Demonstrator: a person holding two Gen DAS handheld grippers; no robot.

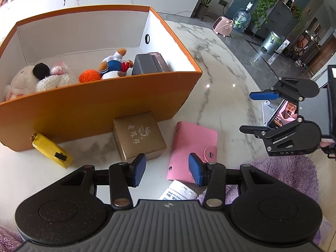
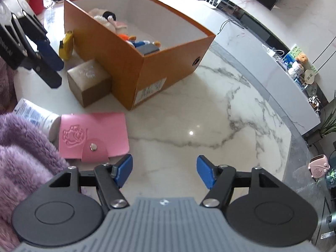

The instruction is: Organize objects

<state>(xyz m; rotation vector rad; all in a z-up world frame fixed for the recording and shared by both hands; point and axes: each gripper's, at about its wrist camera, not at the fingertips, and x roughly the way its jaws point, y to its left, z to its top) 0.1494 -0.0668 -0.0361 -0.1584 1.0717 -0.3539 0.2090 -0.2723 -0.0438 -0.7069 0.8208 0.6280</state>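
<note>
From the left wrist camera, the left gripper (image 1: 167,171) hangs with jaws spread and empty over the marble table (image 1: 220,67), above a gold box (image 1: 138,135) touching the orange box's (image 1: 94,107) front wall and a pink card holder (image 1: 192,147) just beside it. A yellow case (image 1: 51,150) lies near the orange box's left corner; plush toys (image 1: 42,77) sit inside.

From the right wrist camera, the right gripper (image 2: 164,173) is likewise spread and empty, the pink card holder (image 2: 94,134) just left of it, a white tube (image 2: 37,115) touching that holder.

White tube (image 1: 178,192) mostly hidden behind left gripper (image 1: 167,171), label text too small to read; purple fuzzy fabric (image 2: 23,159) cut off at frame edge.
</note>
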